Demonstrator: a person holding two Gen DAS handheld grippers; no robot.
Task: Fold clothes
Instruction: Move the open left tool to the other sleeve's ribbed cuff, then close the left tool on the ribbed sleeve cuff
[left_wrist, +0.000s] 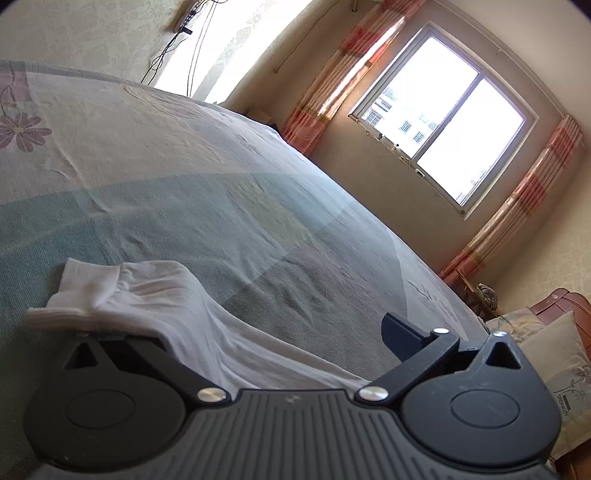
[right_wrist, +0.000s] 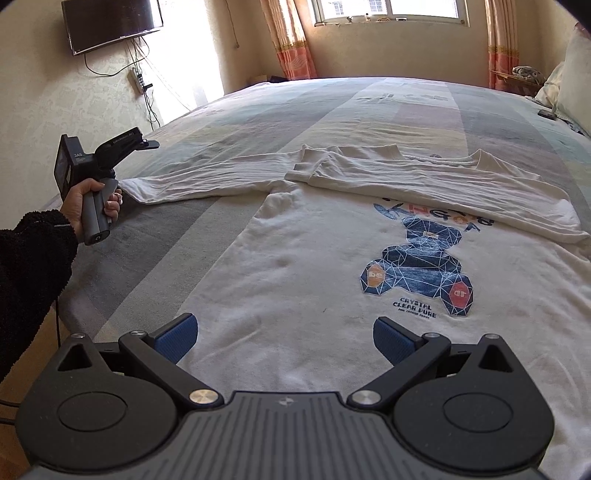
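A white sweatshirt (right_wrist: 314, 266) with a blue bear print lies flat on the bed. One sleeve (right_wrist: 424, 181) is folded across the chest. The other sleeve (right_wrist: 207, 177) stretches left toward my left gripper (right_wrist: 146, 142), held by a hand (right_wrist: 85, 206) in a black sleeve. In the left wrist view that sleeve's cuff end (left_wrist: 166, 302) drapes over the left finger and hides it. The left gripper (left_wrist: 243, 328) is open, its right finger (left_wrist: 402, 336) far out to the side. My right gripper (right_wrist: 284, 332) is open with blue pads (right_wrist: 177, 338), just above the shirt's lower part.
The patchwork bedspread (left_wrist: 184, 166) covers a wide bed. Pillows (right_wrist: 569, 85) lie at the right by a wooden headboard (left_wrist: 561, 306). A small dark object (right_wrist: 546, 113) sits near them. A window (left_wrist: 443, 122) with curtains is beyond the bed. A wall TV (right_wrist: 110, 22) and cables are at left.
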